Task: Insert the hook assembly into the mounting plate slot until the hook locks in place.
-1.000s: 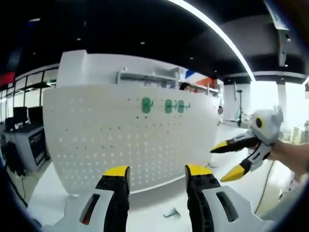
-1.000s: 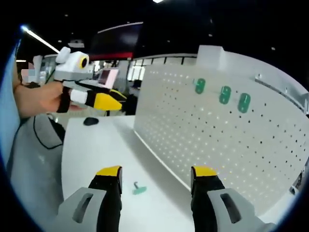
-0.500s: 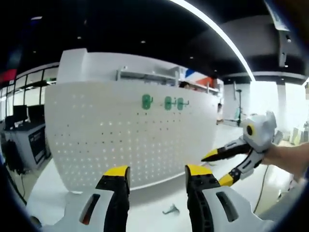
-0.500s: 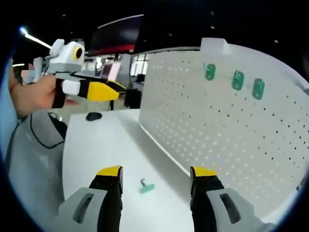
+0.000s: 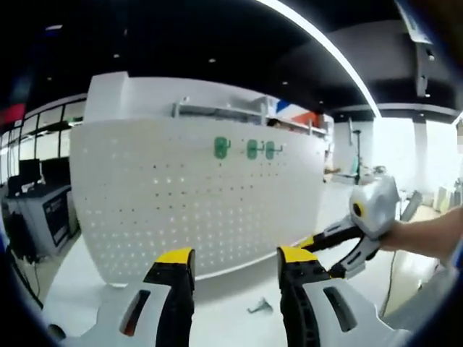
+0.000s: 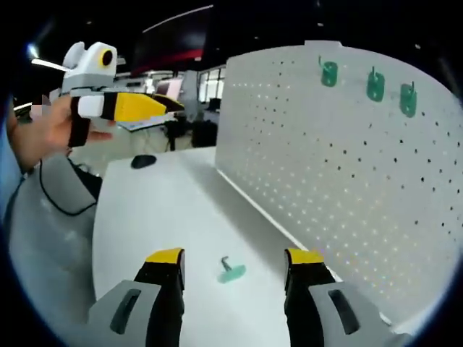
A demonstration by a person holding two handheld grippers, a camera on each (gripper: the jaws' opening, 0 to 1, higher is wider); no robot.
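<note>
1. The right gripper (image 6: 235, 264) hangs over the white table (image 6: 155, 210), jaws spread wide and holding nothing.
2. A small green hook (image 6: 231, 272) lies flat on the table just ahead, between the yellow jaw tips.
3. The white pegboard (image 6: 347, 166) stands upright to the right, with three green hooks (image 6: 375, 84) mounted high up.
4. The left gripper (image 5: 235, 264) is likewise open and empty; the hook (image 5: 259, 308) lies between its jaws.
5. A hand (image 6: 43, 134) holds the left gripper level, up at left; its jaws seem closer there, though hard to judge.

I'm seeing a dark mouse (image 6: 143, 161) lying on my white table (image 6: 155, 217), a black cable (image 6: 61, 199) trailing beside it.
</note>
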